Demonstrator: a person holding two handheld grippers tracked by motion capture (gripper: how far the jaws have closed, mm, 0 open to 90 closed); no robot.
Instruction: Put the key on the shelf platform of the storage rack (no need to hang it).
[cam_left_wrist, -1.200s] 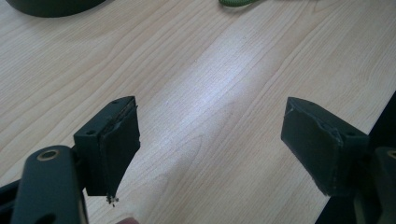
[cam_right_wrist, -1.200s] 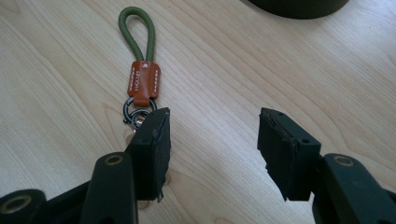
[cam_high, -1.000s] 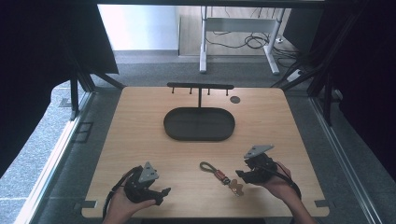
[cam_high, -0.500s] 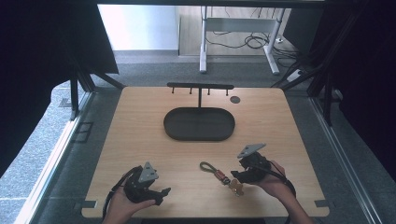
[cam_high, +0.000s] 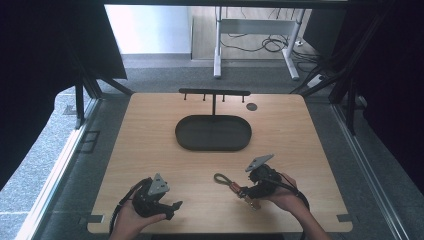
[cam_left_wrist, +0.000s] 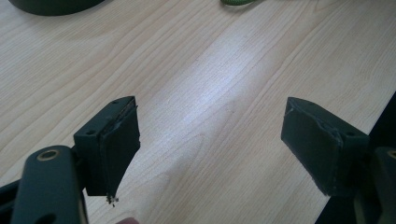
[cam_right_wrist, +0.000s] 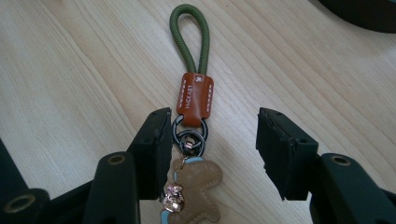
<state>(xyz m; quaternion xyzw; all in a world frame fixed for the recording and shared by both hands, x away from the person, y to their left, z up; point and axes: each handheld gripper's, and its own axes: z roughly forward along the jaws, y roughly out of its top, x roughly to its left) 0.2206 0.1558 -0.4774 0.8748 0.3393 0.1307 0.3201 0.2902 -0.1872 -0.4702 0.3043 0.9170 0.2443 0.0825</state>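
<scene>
Presently, my right gripper (cam_high: 244, 192) sits low over the near right part of the wooden table (cam_high: 150, 130), and its jaws stand partly open around the keychain (cam_right_wrist: 191, 140). In the right gripper view the metal rings and the tan leather charm (cam_right_wrist: 194, 186) lie between my two pads; the left pad is just beside the rings, possibly touching them, while the right pad stands well apart from them. I have no grip on it. The keychain lies flat on the table, its green cord loop (cam_right_wrist: 189, 42) pointing away from my jaws, the orange stitched leather tab (cam_right_wrist: 195, 99) just beyond the pads.

My left gripper (cam_high: 172, 206) rests in my left hand (cam_high: 131, 221) at the near left of the table, well apart from the keychain. Its jaws stand wide open over bare wood and hold nothing.

Farther off, mid-table, lies a dark oval tray (cam_high: 212, 134), with a black T-shaped hook rack (cam_high: 214, 93) rising behind it.
</scene>
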